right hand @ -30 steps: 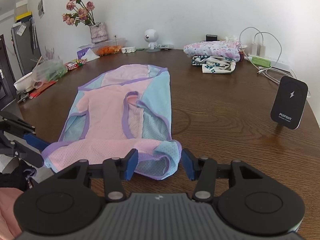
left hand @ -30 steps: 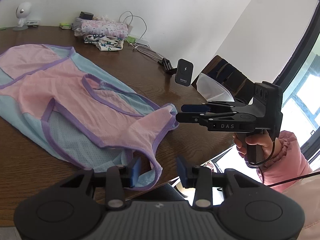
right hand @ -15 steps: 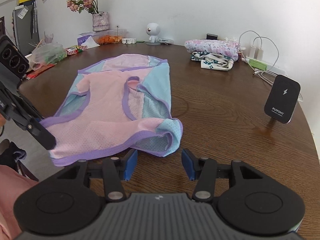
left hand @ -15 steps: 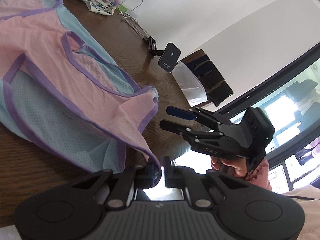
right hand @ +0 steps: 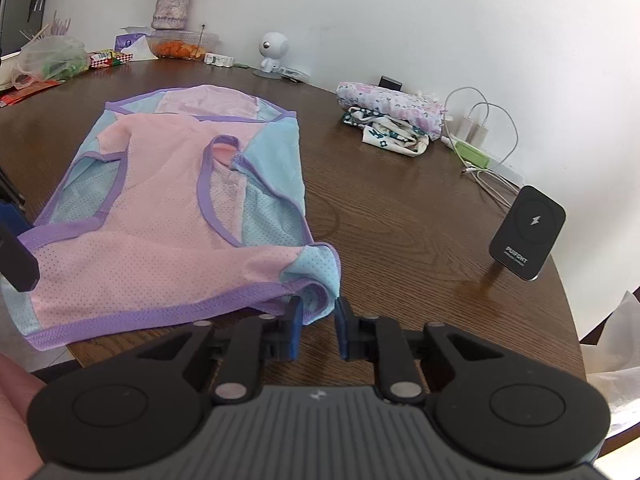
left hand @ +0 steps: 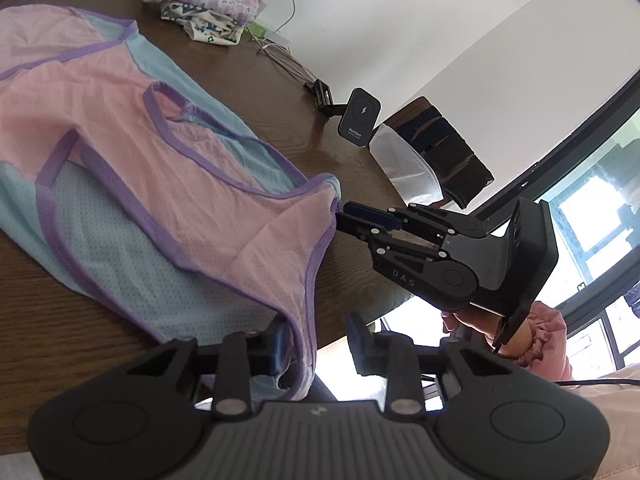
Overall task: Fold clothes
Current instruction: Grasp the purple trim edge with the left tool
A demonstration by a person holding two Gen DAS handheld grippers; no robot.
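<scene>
Pink-and-blue mesh garment with purple binding (right hand: 160, 220) flat on brown wooden table (right hand: 400, 200), hem overhanging. Light, floppy; best pinched at bound corners. Left gripper (left hand: 318, 344) wide apart beside hem; right gripper (right hand: 318, 326) narrowed around corner, gap showing.

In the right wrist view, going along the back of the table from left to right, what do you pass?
Clear bag of greens → vase of pink flowers → small white round-headed figure → folded floral clothes pile → white chargers.
</scene>
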